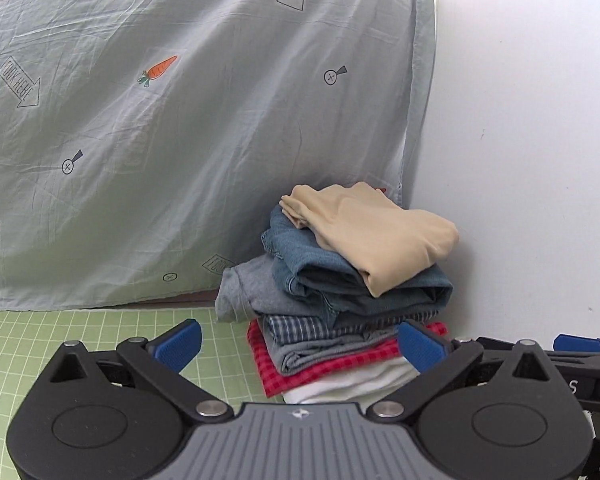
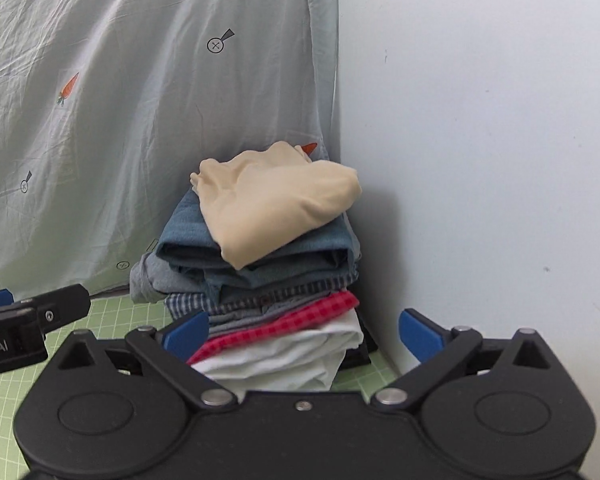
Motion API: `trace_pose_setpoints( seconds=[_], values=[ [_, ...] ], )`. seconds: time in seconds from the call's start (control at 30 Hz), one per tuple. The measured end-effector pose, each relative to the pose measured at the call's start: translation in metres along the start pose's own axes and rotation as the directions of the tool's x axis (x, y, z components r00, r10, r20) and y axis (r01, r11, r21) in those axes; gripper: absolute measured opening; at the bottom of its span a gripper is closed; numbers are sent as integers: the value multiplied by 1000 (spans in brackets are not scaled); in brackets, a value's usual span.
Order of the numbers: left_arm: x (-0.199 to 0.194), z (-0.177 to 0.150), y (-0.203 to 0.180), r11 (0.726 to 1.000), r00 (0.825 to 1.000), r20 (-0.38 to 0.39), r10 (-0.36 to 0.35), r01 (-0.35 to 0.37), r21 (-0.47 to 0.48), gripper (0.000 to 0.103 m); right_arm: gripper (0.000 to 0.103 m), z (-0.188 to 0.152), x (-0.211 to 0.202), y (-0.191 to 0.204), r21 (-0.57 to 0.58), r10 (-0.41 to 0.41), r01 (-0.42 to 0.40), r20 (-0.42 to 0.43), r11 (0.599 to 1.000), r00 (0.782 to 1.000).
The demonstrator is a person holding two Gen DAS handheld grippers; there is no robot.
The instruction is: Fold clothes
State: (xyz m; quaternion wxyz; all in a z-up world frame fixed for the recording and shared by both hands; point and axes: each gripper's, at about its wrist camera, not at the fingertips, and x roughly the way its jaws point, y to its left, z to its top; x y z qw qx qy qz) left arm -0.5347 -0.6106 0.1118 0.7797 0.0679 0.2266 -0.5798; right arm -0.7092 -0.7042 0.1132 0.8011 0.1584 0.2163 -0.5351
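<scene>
I hold my left gripper [image 1: 300,346] low and level over the pale green gridded cutting mat [image 1: 60,344], pointing at the stack of folded clothes [image 1: 340,292]. Its blue-padded fingers [image 1: 182,342] are spread wide and grip nothing; the right pad sits in front of the red checked cloth [image 1: 320,368] near the bottom of the stack, though I cannot tell if it touches.

My right gripper [image 2: 302,334] is just beside it, equally low and level, aimed at the same stack. Its jaws are also wide apart and empty, with the folded white garment [image 2: 292,360] at the base lying between them.

The stack stands on the mat in the corner where the pale grey-green carrot-print sheet [image 1: 180,120] meets the plain white wall [image 2: 480,160]. A beige folded garment [image 2: 276,200] tops it, over folded blue denim [image 2: 188,240].
</scene>
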Motion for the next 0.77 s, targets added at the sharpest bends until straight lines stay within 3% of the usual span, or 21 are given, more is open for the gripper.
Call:
trace_pose_setpoints(
  seconds=[0.33,0.53,0.77],
  values=[
    [-61,-69,-8,999,994,-108,3,1,37,103,102,-80,-66,-4,19,-24,25,-70,1000,997],
    [-77,-77,-8,999,994,-113,5,0,51,103,102,-103,-86,-9,35,-29,32,-92,999,995],
    [-82,-80,-12,997,994,-111,14,-6,72,103,102,-106,-94,-10,29,-36,39,-75,999,997]
  ],
)
